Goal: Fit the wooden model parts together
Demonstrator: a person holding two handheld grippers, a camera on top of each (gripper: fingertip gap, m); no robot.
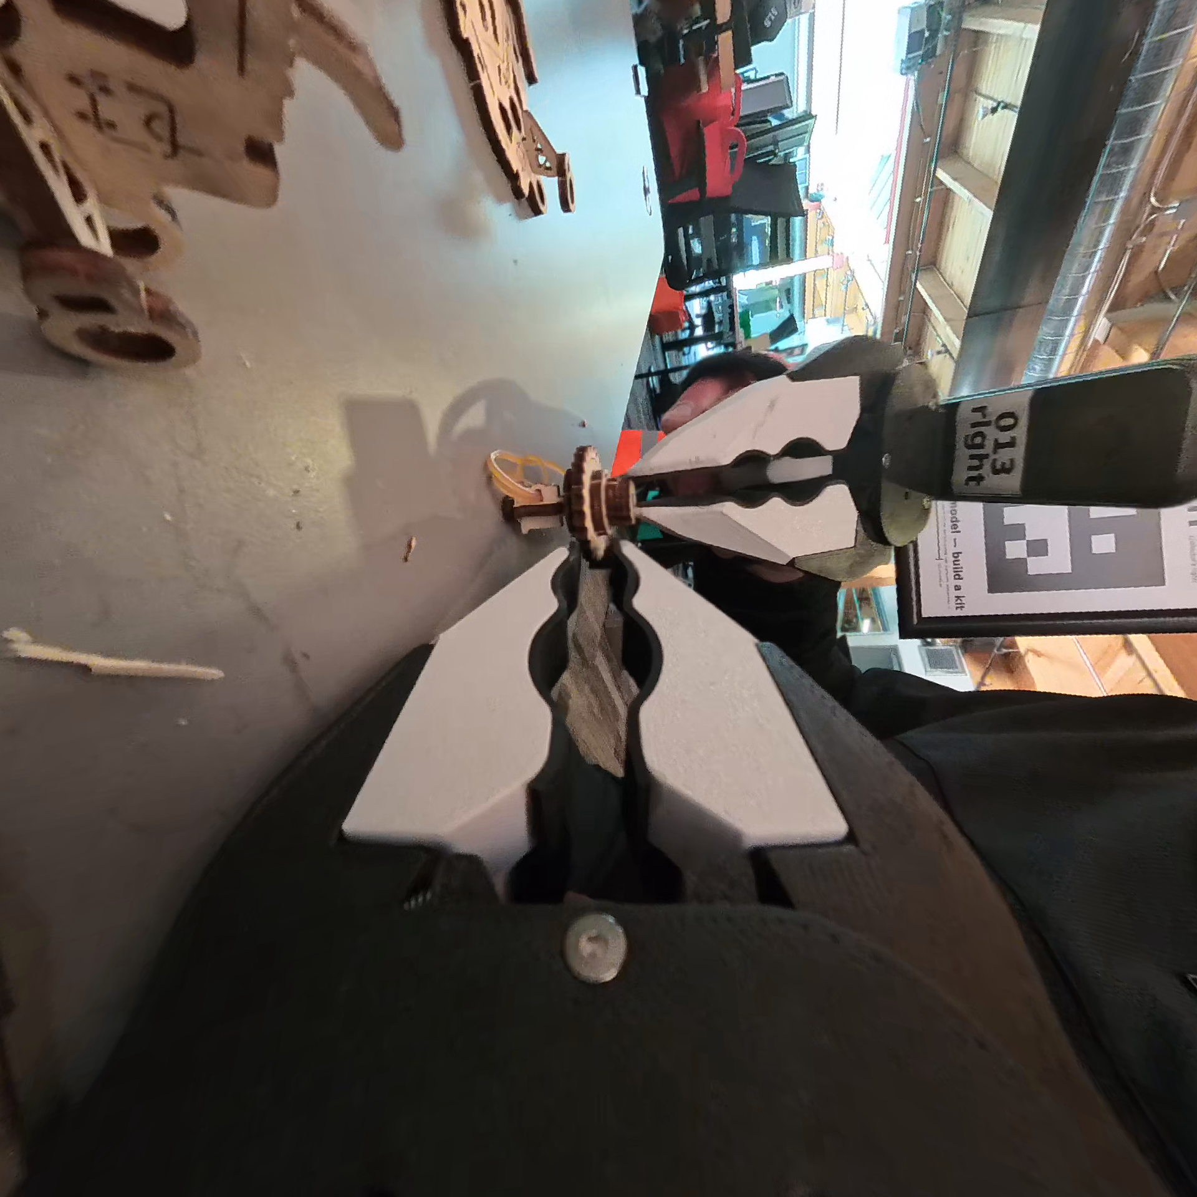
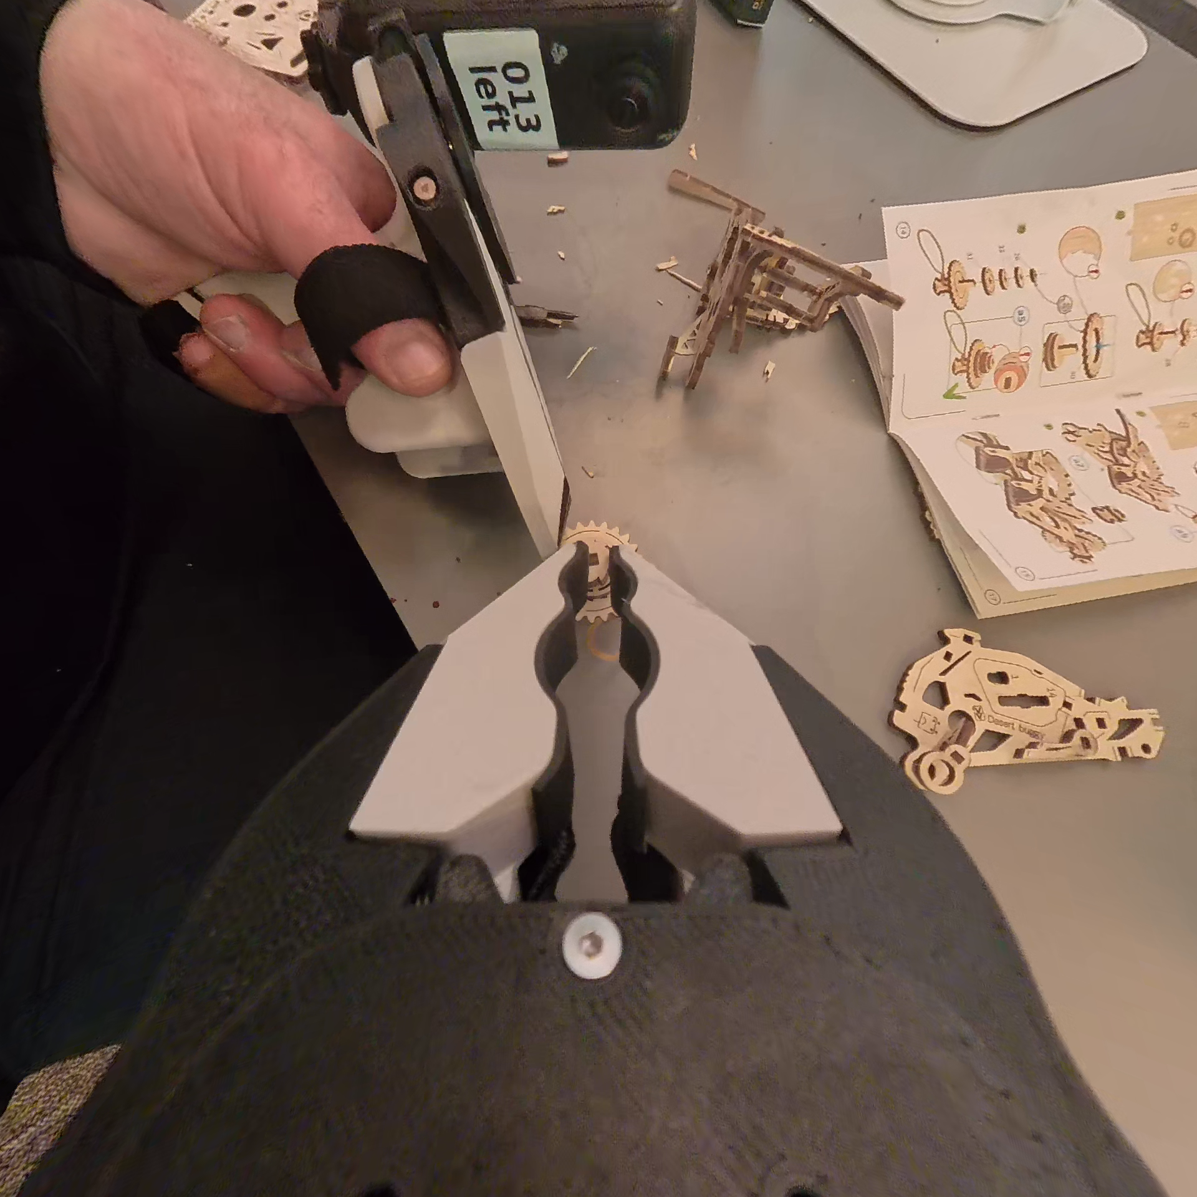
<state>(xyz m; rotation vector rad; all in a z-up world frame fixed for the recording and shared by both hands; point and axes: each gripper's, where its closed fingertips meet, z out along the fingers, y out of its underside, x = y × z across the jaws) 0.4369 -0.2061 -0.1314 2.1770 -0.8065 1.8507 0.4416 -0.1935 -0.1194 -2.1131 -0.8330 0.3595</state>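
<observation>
A small wooden gear on an axle (image 1: pixel 586 502) with stacked discs and a yellow rubber band (image 1: pixel 518 469) is held in the air over the grey table between both grippers. My left gripper (image 1: pixel 592 554) is shut, its tips pinching the gear's lower rim. My right gripper (image 2: pixel 596 550) is shut on the hub of the gear assembly (image 2: pixel 599 541), with the rubber band (image 2: pixel 602 641) hanging between its fingers. In the left wrist view the right gripper (image 1: pixel 631 495) comes in from the right. In the right wrist view the left gripper (image 2: pixel 560 518) comes in from the upper left, held by a hand (image 2: pixel 194 162).
A half-built wooden frame (image 2: pixel 745 291) stands farther back on the table (image 2: pixel 745 486). A flat wooden buggy side panel (image 2: pixel 1010 719) lies at the right, below an open instruction booklet (image 2: pixel 1049 388). More wooden panels (image 1: pixel 162 116) and wood chips lie about. A framed marker board (image 1: pixel 1069 563) stands behind. Only a small space, under 4 cm, lies between the two pairs of fingers.
</observation>
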